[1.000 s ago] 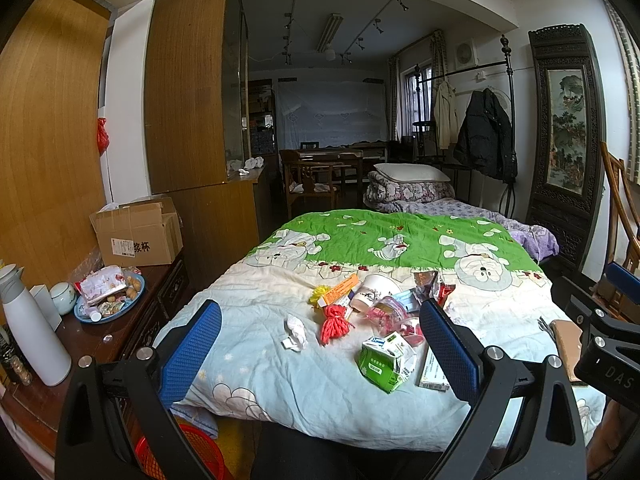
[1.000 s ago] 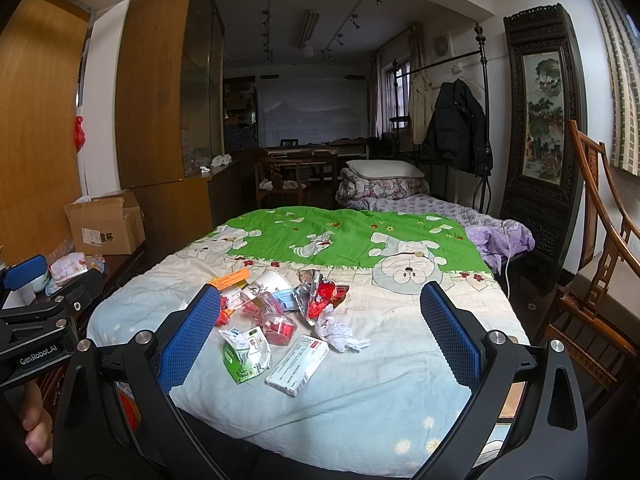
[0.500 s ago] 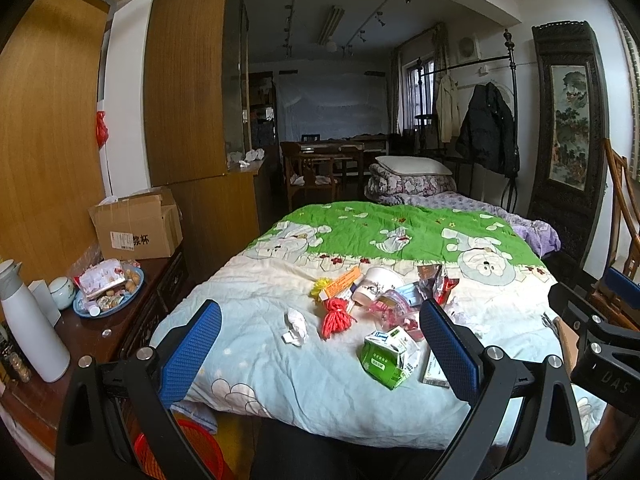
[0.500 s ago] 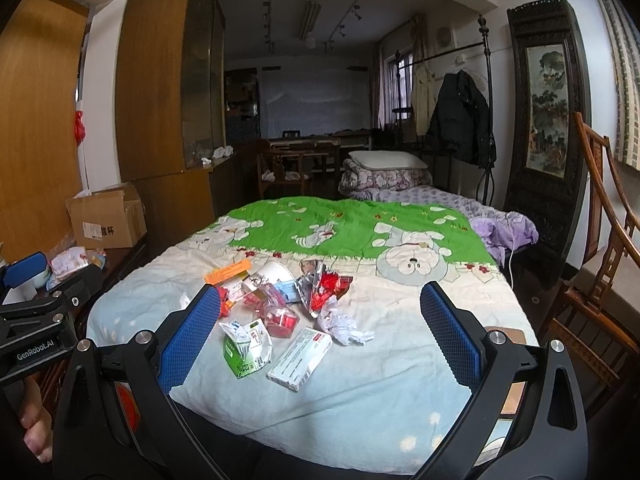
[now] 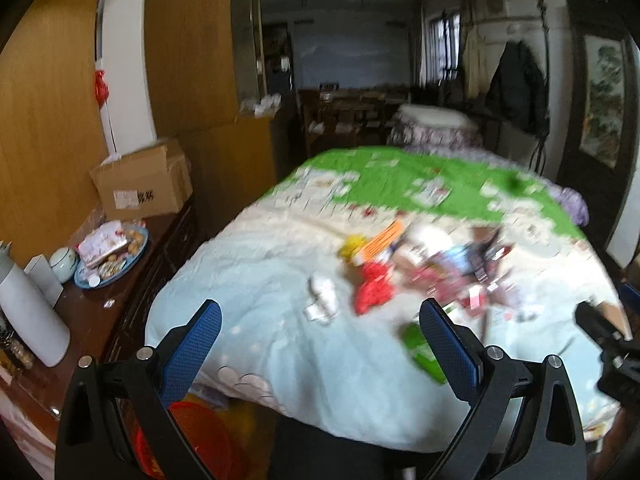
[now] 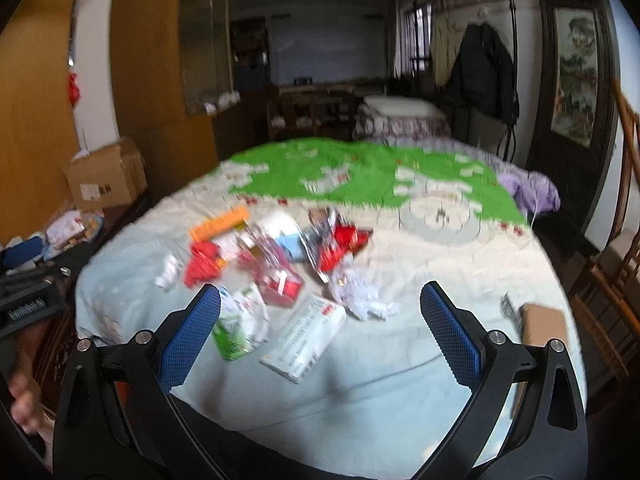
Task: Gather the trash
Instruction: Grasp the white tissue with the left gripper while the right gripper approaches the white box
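Observation:
A heap of trash lies on the bed (image 5: 280,344): a green carton (image 6: 236,328), a flat white box (image 6: 306,336), crumpled white paper (image 6: 360,296), a red net bundle (image 5: 372,292), an orange box (image 6: 218,224), red wrappers (image 6: 340,246) and a small white wad (image 5: 322,296). Both views are motion-blurred. My left gripper (image 5: 320,344) stands open above the bed's near left edge, nothing between its blue pads. My right gripper (image 6: 320,336) is open too, hovering short of the carton and the white box.
A red basket (image 5: 192,432) sits on the floor under the left gripper. On the left a dark sideboard (image 5: 132,292) carries a white flask (image 5: 32,320), a snack plate (image 5: 112,256) and a cardboard box (image 5: 140,188). A wooden chair (image 6: 612,280) stands right of the bed.
Both grippers have moved forward and tipped down toward the bed, so the trash looks larger and blurred. Jaws stay open. Nothing has been picked up.

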Tool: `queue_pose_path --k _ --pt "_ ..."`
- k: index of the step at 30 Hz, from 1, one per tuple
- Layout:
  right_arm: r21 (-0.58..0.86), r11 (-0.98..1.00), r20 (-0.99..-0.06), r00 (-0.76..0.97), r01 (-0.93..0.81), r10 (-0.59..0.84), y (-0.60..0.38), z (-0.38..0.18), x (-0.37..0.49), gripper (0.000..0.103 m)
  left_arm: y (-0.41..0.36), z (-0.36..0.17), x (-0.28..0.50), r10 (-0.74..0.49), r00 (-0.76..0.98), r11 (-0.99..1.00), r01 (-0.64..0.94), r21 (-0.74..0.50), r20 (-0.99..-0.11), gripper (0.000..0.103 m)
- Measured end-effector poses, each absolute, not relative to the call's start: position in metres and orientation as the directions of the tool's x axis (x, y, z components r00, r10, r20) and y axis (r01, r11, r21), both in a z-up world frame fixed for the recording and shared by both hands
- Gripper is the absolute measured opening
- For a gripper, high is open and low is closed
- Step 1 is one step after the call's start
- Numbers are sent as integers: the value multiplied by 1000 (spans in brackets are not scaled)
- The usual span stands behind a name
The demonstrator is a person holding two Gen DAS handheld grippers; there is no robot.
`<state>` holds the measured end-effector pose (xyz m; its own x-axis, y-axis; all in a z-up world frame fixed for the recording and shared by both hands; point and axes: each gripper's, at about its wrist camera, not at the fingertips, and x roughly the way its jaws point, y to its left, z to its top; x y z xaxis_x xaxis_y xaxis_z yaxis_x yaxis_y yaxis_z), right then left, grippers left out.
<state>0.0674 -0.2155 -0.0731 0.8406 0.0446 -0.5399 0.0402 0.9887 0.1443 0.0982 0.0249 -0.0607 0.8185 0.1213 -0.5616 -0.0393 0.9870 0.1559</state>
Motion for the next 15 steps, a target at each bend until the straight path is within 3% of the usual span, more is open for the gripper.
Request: queue_pose_path --k 4,7,15 --pt "113 992 -665 746 57 33 -226 -121 95 96 61 -97 121 193 765 976 -85 201 -614 97" --pt "104 989 -716 698 103 2 -243 -148 111 96 81 -128 139 170 692 984 -82 158 -701 97" --pt "91 981 -737 674 174 -51 -267 -173 132 96 84 -162 186 61 651 997 1 81 -756 97"
